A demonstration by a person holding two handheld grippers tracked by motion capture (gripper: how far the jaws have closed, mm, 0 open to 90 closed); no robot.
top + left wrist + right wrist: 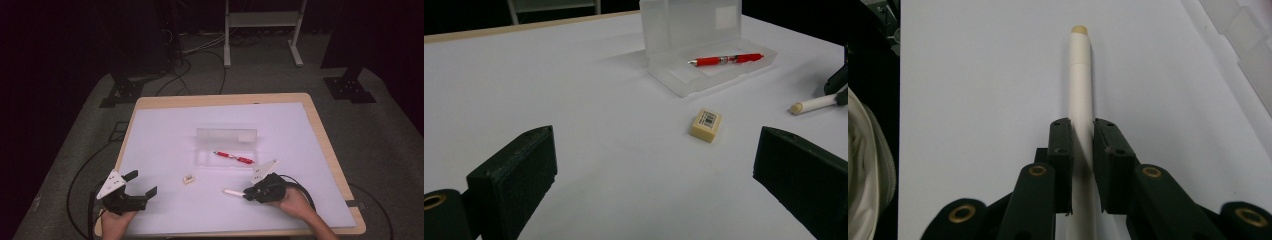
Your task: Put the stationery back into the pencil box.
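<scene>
Table [150,107], wood-edged, topped by a white sheet [165,135]. All places below are given from the clear plastic pencil case [227,155].

Pencil case: lies open near the middle of the sheet, lid standing upright along its far edge. A red pen [234,158] lies flat inside the tray, slanted across it.

Left gripper [141,183]: well off from the case, toward the near left corner of the table, held in the person's left hand [116,222]. Jaws spread wide with nothing between them. In the left gripper view they frame bare sheet, with the case beyond them.

Right gripper [248,192]: just on the near side of the case, below its right end, held in the person's right hand [295,204]. Jaws drawn in close on a white pen-like stick [1080,90]; in the right gripper view the black pads press on it from both sides at its rear part. The stick runs straight out ahead of the jaws, its cream-coloured tip farthest from them. In the high view the stick points left from the gripper, close to the sheet; contact with the sheet can't be judged.

Eraser [188,178]: small cream block with a printed label on top, lying flat just near-left of the case, apart from it, between the two grippers.
</scene>
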